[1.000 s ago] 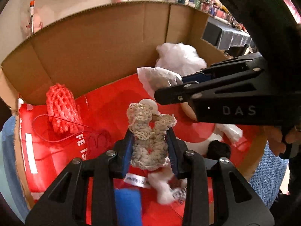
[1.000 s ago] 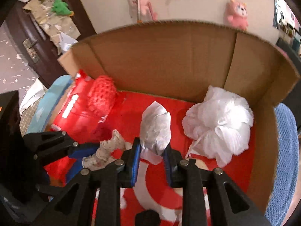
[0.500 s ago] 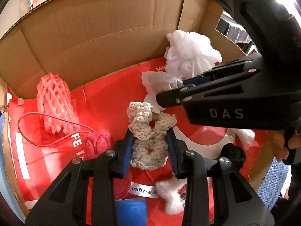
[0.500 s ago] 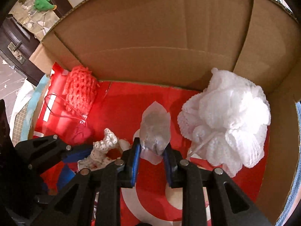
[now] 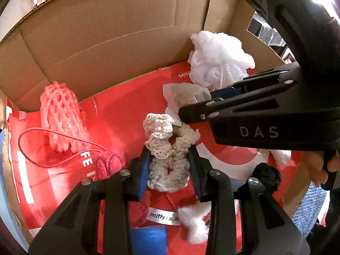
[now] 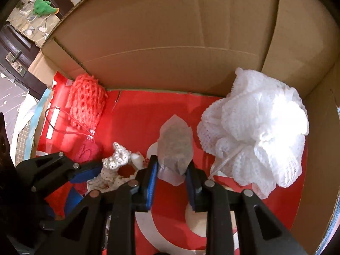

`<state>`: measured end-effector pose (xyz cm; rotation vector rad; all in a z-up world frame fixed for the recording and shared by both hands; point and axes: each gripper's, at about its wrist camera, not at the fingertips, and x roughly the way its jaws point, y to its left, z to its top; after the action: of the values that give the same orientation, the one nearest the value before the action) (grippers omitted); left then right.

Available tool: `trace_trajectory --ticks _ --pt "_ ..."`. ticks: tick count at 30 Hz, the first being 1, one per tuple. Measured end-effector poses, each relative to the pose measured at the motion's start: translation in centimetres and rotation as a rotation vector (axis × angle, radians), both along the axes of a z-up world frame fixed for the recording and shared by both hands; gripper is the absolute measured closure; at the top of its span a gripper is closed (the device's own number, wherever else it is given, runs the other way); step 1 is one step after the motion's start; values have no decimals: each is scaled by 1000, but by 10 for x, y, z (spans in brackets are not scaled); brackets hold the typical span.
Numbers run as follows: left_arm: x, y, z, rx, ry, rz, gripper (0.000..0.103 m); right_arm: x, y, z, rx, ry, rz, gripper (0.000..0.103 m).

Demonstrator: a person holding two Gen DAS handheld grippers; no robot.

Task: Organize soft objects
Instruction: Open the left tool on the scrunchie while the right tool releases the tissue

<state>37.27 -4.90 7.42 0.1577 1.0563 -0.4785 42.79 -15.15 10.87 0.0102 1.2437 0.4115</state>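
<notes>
The left gripper [image 5: 169, 165] has its jaws clenched on a cream crochet scrunchie [image 5: 167, 159], long axis pointing away. The right gripper [image 6: 173, 170], jaws just easing apart, seemingly still pinches an upright translucent pouch [image 6: 175, 146] inside the cardboard box [image 6: 170, 31]; a white mesh pouf [image 6: 255, 131] lies beyond.

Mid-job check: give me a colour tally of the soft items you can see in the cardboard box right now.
White: 3 (mesh pouf, sheer pouch, fluff tuft)
Cream: 1 (crochet scrunchie)
Pink-red: 2 (foam net, knitted piece)
Black: 1 (fuzzy ball)
Blue: 1 (blue piece)
Total: 8 clearly seen; more may be hidden.
</notes>
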Motion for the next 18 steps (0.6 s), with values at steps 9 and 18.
trace_trajectory --ticks 9,18 --pt "-3 -5 -2 2 2 22 55 -2 -6 -1 10 6 -10 65" --pt "-7 -6 -4 0 -14 15 45 -5 -10 4 26 4 -15 55"
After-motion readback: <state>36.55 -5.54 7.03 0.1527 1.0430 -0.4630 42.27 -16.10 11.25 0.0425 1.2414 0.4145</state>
